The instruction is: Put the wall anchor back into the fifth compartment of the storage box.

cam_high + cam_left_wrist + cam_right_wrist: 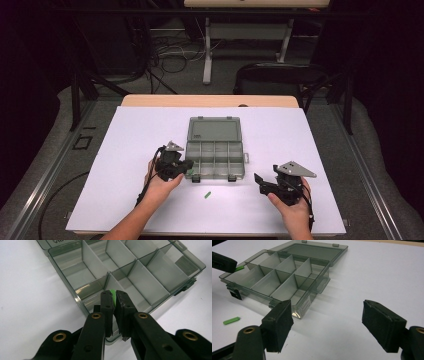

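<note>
White sheet (150,130) covers your table, with bare room on every side of the organizer box (215,159). Box sits mid-sheet, lid open flat on its far side, long axis left-right. Your left gripper (114,298) is clamped on a green strip (113,293) over the box's near-left compartment, strip end poking up. Second green strip (206,195) lies just in front of the box. Your right gripper (327,325), jaws wide apart, hovers right-front of the box.

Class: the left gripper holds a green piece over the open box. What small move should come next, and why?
Probably open the left gripper to drop the green piece. It is pinched just above a corner compartment of the open box, all compartments look empty, and another green piece waits on the table.
</note>
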Tool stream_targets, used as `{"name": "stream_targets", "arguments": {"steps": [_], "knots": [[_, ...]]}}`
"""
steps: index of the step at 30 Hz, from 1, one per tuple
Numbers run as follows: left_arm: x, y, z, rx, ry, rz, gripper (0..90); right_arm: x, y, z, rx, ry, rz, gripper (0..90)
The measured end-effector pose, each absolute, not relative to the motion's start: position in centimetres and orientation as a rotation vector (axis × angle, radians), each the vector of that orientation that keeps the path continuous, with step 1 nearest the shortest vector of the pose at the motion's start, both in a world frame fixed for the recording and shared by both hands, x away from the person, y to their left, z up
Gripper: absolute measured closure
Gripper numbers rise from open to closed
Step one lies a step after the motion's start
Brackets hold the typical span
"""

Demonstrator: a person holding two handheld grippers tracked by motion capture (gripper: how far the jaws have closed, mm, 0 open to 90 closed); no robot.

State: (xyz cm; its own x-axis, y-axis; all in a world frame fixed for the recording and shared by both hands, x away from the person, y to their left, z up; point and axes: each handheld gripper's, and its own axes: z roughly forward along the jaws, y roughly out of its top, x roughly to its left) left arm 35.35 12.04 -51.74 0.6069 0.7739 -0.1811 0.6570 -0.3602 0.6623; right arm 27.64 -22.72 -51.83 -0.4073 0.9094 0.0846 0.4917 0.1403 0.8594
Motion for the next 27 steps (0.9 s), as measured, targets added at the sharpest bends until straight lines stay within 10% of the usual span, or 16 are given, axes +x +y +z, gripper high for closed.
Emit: {"name": "stream_targets", "arguments": {"steps": [27], "knots": [[35.5,11.0,-52.9,2.133,1.139,0.198,84.6,27.6,-22.7,-51.8,1.333,1.964,1.191,23.7]]}}
